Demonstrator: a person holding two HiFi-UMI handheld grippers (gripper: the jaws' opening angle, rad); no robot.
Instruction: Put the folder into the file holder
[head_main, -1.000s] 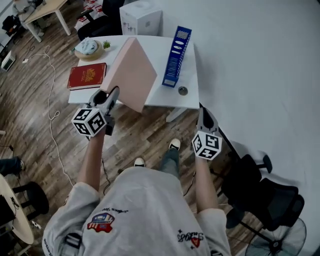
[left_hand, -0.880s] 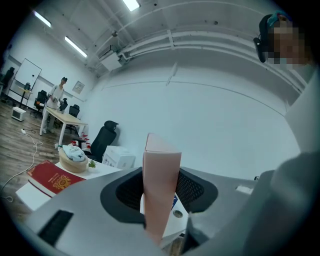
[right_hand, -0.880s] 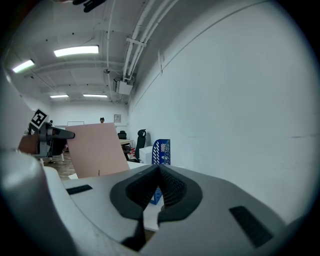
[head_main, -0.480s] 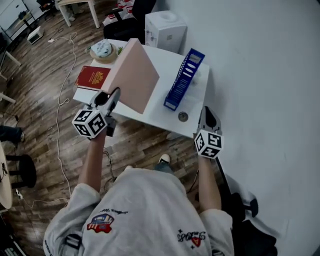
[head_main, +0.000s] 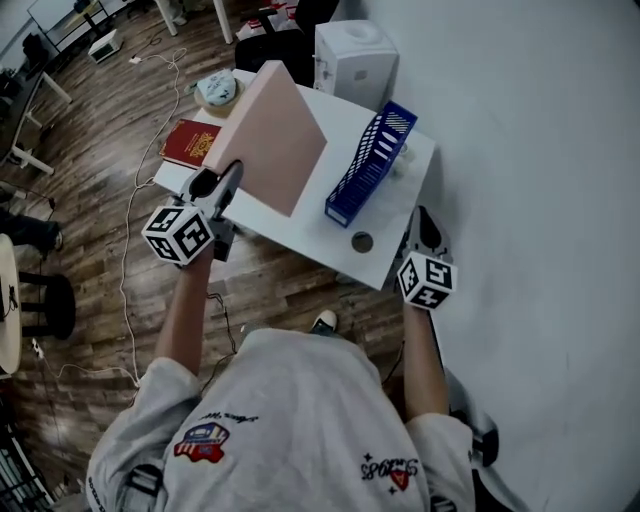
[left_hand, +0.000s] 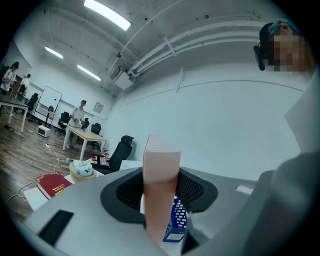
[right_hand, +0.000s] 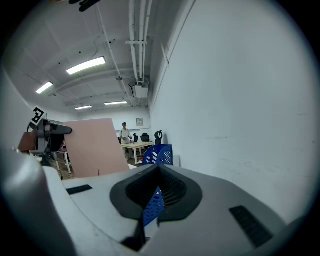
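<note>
While the left gripper (head_main: 215, 195) clamps it by its near edge, the folder (head_main: 270, 140) stands up on edge, lifted over the left half of the surface (head_main: 325, 238); whether its lower corner touches the top cannot be told.

Item 1. Folder (left_hand: 161, 185): pale pink, thick, plain-faced. Position: between the left jaws, which stand wide and press on both its sides. It is outside the file holder, just beside it on the left.

Item 2. File holder (head_main: 370, 165): blue, slotted walls, upright on the right half of the surface, long axis running away from the person. No folder is in it. Seen low behind the folder in the left gripper view (left_hand: 176, 222).

Item 3. Right gripper (head_main: 421, 220): hangs off the right front corner of the surface, near the white wall. Jaws drawn together at the tips, holding nothing; the file holder (right_hand: 159, 154) shows beyond them, the folder (right_hand: 95, 147) to its left.

Item 4. Red book (head_main: 192, 142): flat on the far left of the surface, gold emblem on the cover.

Item 5. Round dish (head_main: 217, 90): at the far left corner, beyond the book.

Item 6. White box (head_main: 357, 62): at the far end, beside the wall.

Item 7. Small dark disc (head_main: 362, 242): on the surface, just in front of the file holder.
</note>
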